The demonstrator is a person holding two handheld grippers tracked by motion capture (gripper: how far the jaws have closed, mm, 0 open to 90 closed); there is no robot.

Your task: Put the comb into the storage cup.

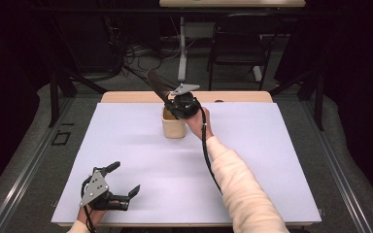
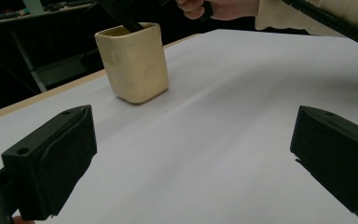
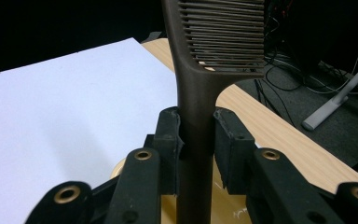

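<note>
We have the right gripper [image 3: 196, 135] clamped on the handle of the brown comb [image 3: 214, 51], whose lower end stands in the cream cup [image 1: 173, 127] near the tabletop's far edge. The comb looks light, stiff and slick, so we judge the narrow handle the place to grip. Our left gripper [image 2: 191, 154] rests released, jaws wide, by the near left corner.

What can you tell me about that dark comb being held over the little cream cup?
The comb is dark brown, plastic by its look, with a long slim handle that widens into a row of fine teeth. The right gripper clamps its handle between both pads. It leans at a slant, teeth end up and pointing away toward the table's far edge, while its lower end dips into the cream cup standing on the white table.
</note>
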